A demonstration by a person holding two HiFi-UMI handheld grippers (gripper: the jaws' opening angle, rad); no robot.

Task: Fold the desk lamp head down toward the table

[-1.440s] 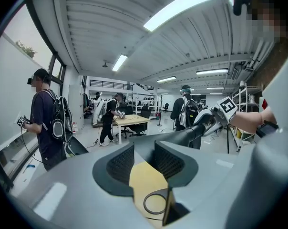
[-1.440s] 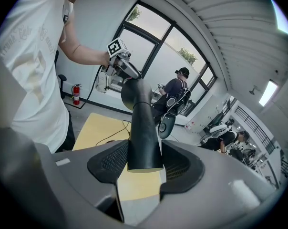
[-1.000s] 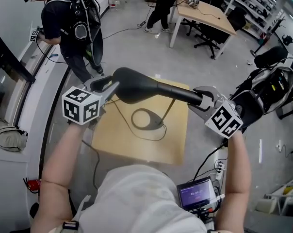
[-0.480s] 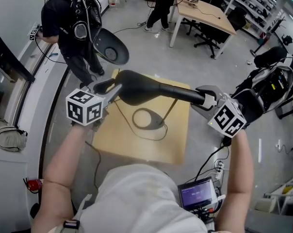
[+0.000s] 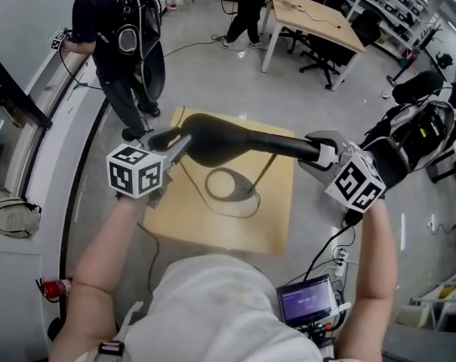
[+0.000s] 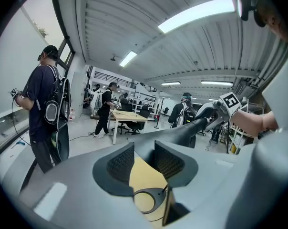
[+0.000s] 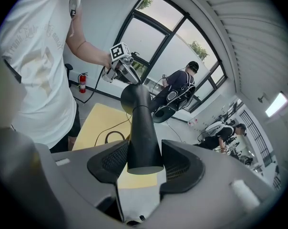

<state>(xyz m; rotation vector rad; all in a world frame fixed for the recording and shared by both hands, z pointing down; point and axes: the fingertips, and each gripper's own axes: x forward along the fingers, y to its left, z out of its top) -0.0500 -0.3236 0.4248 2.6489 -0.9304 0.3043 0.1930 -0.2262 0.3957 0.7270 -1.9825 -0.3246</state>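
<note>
Lamp head (image 5: pixel 220 138) hangs level above the small wooden table (image 5: pixel 213 228), mid-frame, over its ring base (image 5: pixel 226 185). My right tongs (image 5: pixel 315 155) clamp its narrow end; my left tongs (image 5: pixel 173 141) stand open at its wide end (touching or not, I cannot tell). Open floor (image 5: pixel 213 81) rings the table's edges; a person with a backpack (image 5: pixel 115 29) stands upper left.

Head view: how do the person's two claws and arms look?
The left claw and the right claw are grey, and each carries a white cube with black square markers. A black cable hangs under the right one. The person wears a white short-sleeved shirt, so the forearms are bare.
</note>
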